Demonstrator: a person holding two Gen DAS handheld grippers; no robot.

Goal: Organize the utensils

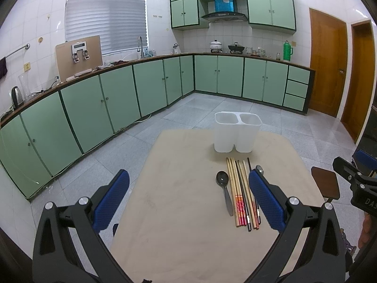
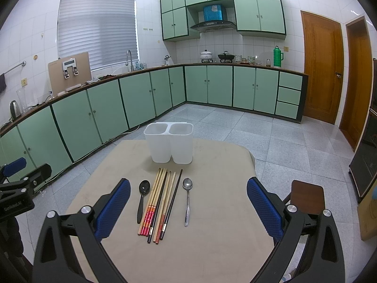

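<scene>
A: What's on the counter [image 2: 212, 247] rn?

B: White two-compartment holder [image 2: 169, 141] at the far end, upright, both compartments look empty. Nearer than it, a row of utensils lying flat, handles toward the near edge.

A: Which utensils?

B: Left to right: black spoon [image 2: 142, 197], bundle of chopsticks [image 2: 160, 202], then a metal spoon [image 2: 187, 200]. Chopsticks are mixed, some pale wood w/ red ends, a couple dark ones, all packed side by side, tips pointing at the holder. Black spoon sits just beside the bundle on the left; metal spoon just beside it on the right, w/ a small gap.

A: And the tongs?

B: Right tongs [image 2: 188, 210] are spread wide, nothing between the blue pads, hanging over the near part of the counter w/ the whole utensil row between the two fingers. Left tongs [image 1: 188, 202] also released, wide apart, empty. From the left cam the right-hand finger [image 1: 264, 195] overlaps the metal spoon [image 1: 260, 169], so only its bowl peeks out; black spoon [image 1: 223, 188] and chopsticks [image 1: 242, 193] sit between the fingers there, holder [image 1: 236, 134] beyond.

A: Touching anything?

B: Neither is gripping anything. Contact w/ the counter, can't tell.

A: Else nearby?

B: Small brown stool [image 2: 306, 195] just off the counter's right side.
</scene>
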